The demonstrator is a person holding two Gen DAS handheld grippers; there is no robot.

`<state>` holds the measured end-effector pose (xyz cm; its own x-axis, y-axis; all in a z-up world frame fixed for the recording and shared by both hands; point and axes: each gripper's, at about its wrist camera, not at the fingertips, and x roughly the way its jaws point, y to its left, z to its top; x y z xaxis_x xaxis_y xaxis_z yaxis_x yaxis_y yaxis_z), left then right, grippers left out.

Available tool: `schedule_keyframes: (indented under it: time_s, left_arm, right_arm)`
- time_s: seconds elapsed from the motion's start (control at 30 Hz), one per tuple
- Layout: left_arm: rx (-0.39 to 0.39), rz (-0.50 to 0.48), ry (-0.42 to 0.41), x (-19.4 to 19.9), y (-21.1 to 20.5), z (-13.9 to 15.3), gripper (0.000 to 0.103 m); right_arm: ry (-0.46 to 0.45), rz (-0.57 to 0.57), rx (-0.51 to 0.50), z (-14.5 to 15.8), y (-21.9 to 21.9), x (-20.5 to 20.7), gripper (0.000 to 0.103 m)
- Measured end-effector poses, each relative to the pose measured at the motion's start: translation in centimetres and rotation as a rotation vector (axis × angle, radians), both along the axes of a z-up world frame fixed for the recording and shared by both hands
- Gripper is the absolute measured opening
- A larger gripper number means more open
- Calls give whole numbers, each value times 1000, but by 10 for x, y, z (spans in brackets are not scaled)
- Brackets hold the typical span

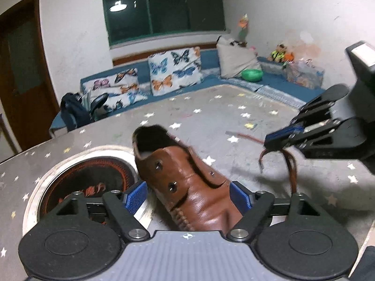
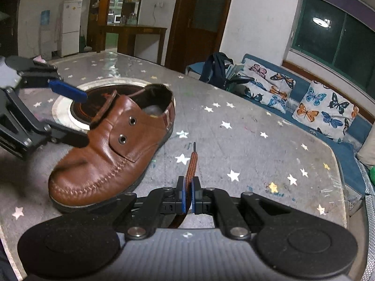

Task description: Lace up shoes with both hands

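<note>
Star-patterned table (image 2: pixel 246 140) with a round inset burner (image 1: pixel 86 182)

Beyond its far edge, butterfly cushions (image 1: pixel 174 70) lie on a blue sofa (image 1: pixel 288 86).

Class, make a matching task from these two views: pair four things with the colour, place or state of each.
Things:
1. shoe
2. lace
3. left claw
4. cushions

Descriptions:
A. butterfly print, on the sofa
B. open, one pad on each side of the shoe
C. brown leather, eyelets empty
D. pinched in the shut right claw

Pairs: 1-C, 2-D, 3-B, 4-A
</note>
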<state>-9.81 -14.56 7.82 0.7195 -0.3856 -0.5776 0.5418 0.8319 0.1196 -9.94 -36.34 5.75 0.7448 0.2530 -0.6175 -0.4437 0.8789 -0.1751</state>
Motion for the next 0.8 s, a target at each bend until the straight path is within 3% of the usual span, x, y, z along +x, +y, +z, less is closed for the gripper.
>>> schedule_keyframes:
  time_s: [0.27, 0.63, 0.73, 0.8]
  left_arm:
    - [38, 27, 20, -3, -2, -3, 90]
    - [44, 41, 17, -7, 0, -2, 103]
    - [40, 37, 18, -7, 1, -2, 103]
    - [38, 34, 16, -7, 2, -1, 103]
  right_arm:
    - [-140, -11, 53, 42, 1, -10, 4]
    - [-577, -49, 132, 175, -8, -33, 4]
    - [-630, -28, 123, 196, -6, -40, 4]
    - [-612, -6, 108, 198, -4, -40, 4]
